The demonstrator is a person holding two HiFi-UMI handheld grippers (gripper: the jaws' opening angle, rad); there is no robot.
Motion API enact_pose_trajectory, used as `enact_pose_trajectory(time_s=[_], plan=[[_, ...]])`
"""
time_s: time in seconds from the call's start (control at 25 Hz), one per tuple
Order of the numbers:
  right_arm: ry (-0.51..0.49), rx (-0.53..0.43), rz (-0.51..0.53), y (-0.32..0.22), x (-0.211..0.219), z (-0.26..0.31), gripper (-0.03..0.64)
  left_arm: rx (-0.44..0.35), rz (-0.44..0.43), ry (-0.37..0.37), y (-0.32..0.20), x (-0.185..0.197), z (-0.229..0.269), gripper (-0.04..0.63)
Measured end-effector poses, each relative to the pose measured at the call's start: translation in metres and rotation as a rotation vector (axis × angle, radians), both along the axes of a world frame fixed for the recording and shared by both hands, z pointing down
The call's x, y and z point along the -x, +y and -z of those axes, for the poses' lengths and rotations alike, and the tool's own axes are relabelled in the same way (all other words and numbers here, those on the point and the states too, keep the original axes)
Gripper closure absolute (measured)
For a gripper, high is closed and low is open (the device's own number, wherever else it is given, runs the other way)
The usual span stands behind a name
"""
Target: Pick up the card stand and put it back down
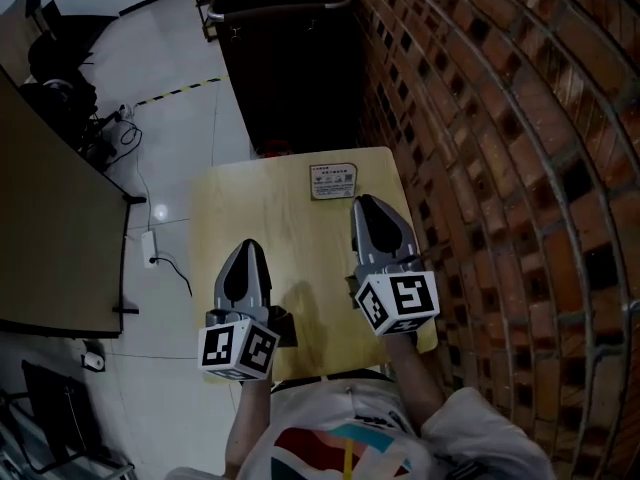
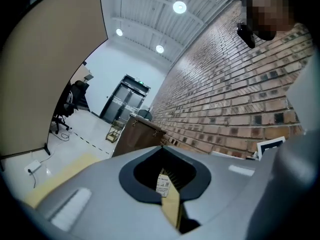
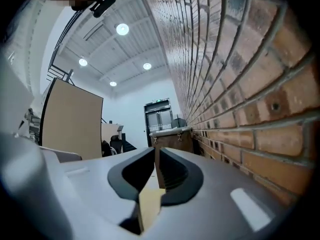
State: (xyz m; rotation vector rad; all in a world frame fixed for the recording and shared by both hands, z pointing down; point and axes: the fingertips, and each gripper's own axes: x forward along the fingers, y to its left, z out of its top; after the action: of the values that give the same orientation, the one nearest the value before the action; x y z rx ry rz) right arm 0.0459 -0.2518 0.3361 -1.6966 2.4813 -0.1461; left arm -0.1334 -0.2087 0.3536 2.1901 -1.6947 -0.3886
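Indoor work hall, part office, part lab. An exposed brick wall (image 1: 500, 118) borders a glossy tiled floor (image 1: 170, 58) under round ceiling lamps (image 2: 179, 6). A tan partition panel (image 1: 50, 238), an office chair (image 2: 67, 106), a power strip (image 1: 150, 248) with cables, striped floor tape (image 1: 180, 90) and glazed double doors (image 2: 125, 101) furnish it.
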Motion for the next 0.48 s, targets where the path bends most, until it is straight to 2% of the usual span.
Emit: enact_pose_trajectory(time_s=[0.04, 0.2, 0.48], plan=[[-0.019, -0.011, 0.005, 0.011, -0.001, 0.004, 0.617, -0.006, -0.012, -0.009, 0.003, -0.004, 0.003, 0.591], [-0.037, -0.032, 0.03, 0.041, -0.004, 0.005, 0.617, -0.038, -0.037, -0.049, 0.014, -0.013, 0.01, 0.591], [-0.017, -0.024, 0.024, 0.047, -0.011, 0.006, 0.617, -0.093, -0.017, -0.081, 0.022, -0.008, 0.031, 0.591]])
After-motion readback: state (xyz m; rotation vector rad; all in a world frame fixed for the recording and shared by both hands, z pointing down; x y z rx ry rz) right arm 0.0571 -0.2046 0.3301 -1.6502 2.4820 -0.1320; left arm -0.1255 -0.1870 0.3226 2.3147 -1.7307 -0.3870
